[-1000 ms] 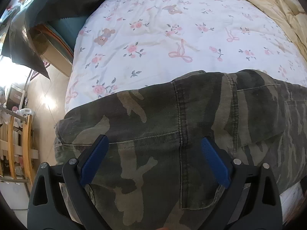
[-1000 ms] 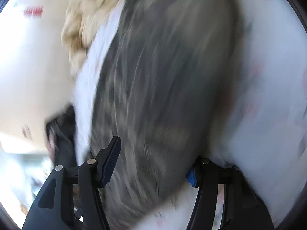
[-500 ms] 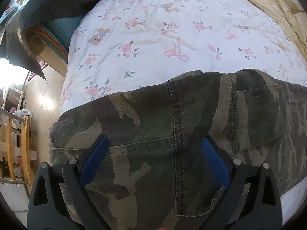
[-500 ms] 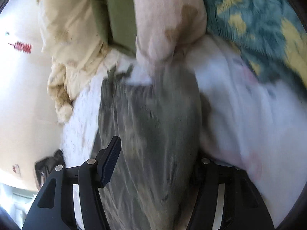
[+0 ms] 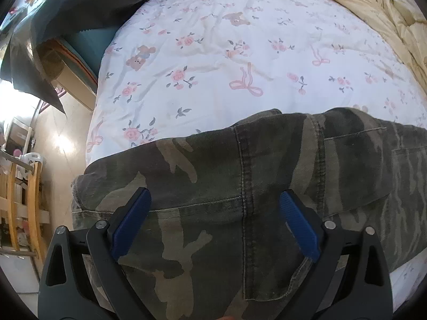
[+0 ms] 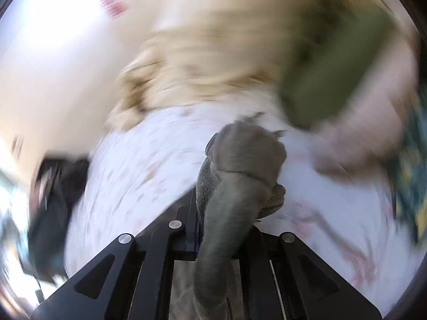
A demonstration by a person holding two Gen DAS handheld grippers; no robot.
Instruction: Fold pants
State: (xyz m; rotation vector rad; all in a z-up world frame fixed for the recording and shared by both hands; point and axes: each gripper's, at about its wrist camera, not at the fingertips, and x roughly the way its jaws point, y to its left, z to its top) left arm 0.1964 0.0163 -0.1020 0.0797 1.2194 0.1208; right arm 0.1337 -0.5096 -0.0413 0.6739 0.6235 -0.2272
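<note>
One leg end of the camouflage pants (image 6: 240, 165) is pinched as my right gripper (image 6: 226, 229) closes; my left gripper (image 5: 213, 226) gapes empty above the waist, every fold still ahead.

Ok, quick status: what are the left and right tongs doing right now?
Left tongs: open, over the camouflage pants, gripping nothing.
Right tongs: closing, pinching a bunched fold of the pants.
</note>
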